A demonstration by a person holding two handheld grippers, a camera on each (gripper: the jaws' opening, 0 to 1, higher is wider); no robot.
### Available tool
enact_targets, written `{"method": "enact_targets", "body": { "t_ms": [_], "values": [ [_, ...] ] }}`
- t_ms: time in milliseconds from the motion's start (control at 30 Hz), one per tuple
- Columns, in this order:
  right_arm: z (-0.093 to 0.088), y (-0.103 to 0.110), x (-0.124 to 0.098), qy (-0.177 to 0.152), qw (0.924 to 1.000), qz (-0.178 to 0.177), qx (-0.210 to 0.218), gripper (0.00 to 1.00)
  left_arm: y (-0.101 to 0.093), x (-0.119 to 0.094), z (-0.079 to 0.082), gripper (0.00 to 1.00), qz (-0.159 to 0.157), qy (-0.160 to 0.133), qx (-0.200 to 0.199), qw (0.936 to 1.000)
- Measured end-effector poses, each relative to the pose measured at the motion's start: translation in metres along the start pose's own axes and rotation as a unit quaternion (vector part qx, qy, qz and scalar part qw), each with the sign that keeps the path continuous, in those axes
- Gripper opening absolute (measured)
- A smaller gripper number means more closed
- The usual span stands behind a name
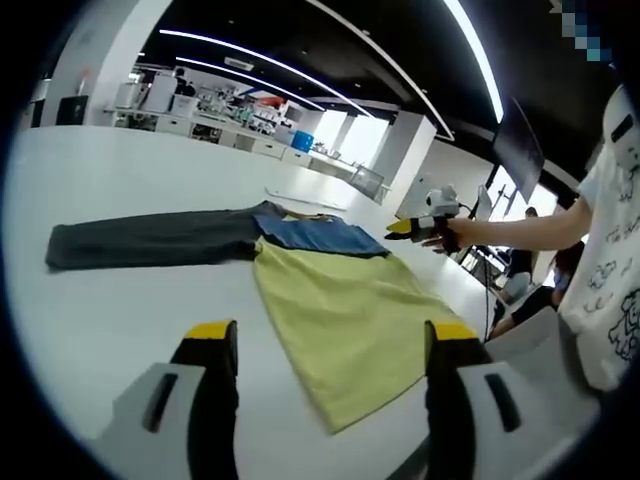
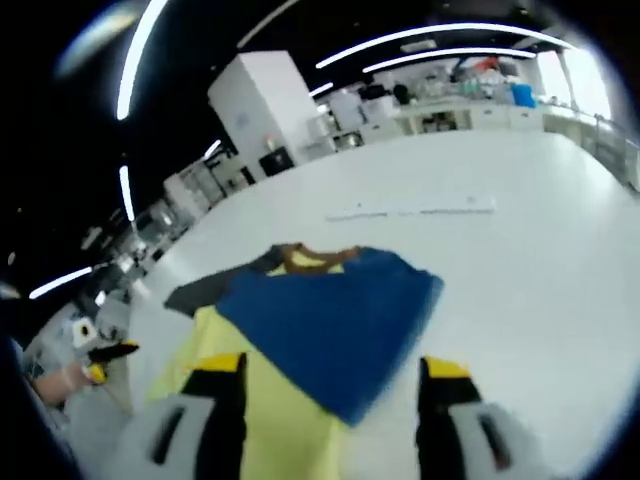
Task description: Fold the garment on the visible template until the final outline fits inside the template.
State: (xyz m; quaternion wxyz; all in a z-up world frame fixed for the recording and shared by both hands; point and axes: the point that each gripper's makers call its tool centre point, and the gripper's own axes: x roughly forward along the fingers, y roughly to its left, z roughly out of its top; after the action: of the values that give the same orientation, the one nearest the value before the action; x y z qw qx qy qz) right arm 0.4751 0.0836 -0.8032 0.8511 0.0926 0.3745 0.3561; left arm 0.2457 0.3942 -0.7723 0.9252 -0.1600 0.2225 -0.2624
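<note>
Garment status: the yellow, blue and dark grey cloth garment (image 1: 335, 320) lies flat on the white tabletop (image 1: 110, 310). In the left gripper view, going left to right: a long dark grey sleeve (image 1: 150, 240) stretches out flat toward the left, a blue panel (image 1: 318, 234) sits at the middle, and the yellow body spreads from there toward the camera. Left gripper (image 1: 328, 345) hovers over the near yellow edge, yellow-tipped black jaws spread wide, nothing between them, not touching the cloth as far as I can tell. Right of the garment, the right gripper (image 1: 408, 228) hangs just above the tabletop near the blue panel's far corner, held by a person's hand (image 1: 447, 233); forearm and a white printed shirt (image 1: 610, 270) run off the right side. Whether those jaws are apart is too small to read from this angle.

In the right gripper view, left to right: the left gripper (image 2: 112, 352) shows small at the far left with a hand on it, then the dark grey sleeve (image 2: 205, 285), the yellow body (image 2: 270, 420), and the blue panel (image 2: 335, 315) lying on top of the yellow, with a yellow-brown collar (image 2: 310, 260) at its far edge. Right gripper (image 2: 330, 378): jaws wide apart, empty, hovering above the blue panel's near corner. Beyond the garment a thin pale strip (image 2: 410, 211) lies on the tabletop (image 2: 530, 270), well apart from the cloth. No template outline legible in either view. Background is lab benches and ceiling light strips.
</note>
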Motion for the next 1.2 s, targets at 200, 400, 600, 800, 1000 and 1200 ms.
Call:
{"method": "enact_targets", "body": {
  "t_ms": [200, 400, 600, 800, 1000, 1200],
  "values": [
    [-0.023, -0.011, -0.003, 0.017, 0.9985, -0.011, 0.052, 0.45, -0.006, 0.001, -0.003, 0.73, 0.0, 0.005, -0.002, 1.0],
    [-0.031, -0.013, -0.003, 0.015, 0.995, -0.01, 0.098, 0.29, -0.009, 0.002, -0.005, 0.73, 0.002, 0.007, -0.003, 1.0],
    [-0.032, -0.013, 0.0, 0.017, 0.9935, -0.015, 0.112, 0.17, -0.009, 0.002, -0.008, 0.73, 0.004, 0.01, -0.006, 0.9999],
    [-0.037, -0.014, 0.004, 0.027, 0.9943, -0.026, 0.1, 0.0, -0.009, 0.002, -0.012, 0.73, 0.005, 0.015, -0.009, 0.9998],
    [-0.029, -0.022, 0.002, 0.018, 0.995, -0.034, 0.092, 0.0, -0.008, 0.002, -0.013, 0.72, 0.006, 0.017, -0.011, 0.9998],
    [-0.022, -0.033, 0.001, 0.018, 0.996, -0.047, 0.074, 0.0, -0.008, 0.004, -0.014, 0.72, 0.005, 0.017, -0.013, 0.9997]
  ]
}}
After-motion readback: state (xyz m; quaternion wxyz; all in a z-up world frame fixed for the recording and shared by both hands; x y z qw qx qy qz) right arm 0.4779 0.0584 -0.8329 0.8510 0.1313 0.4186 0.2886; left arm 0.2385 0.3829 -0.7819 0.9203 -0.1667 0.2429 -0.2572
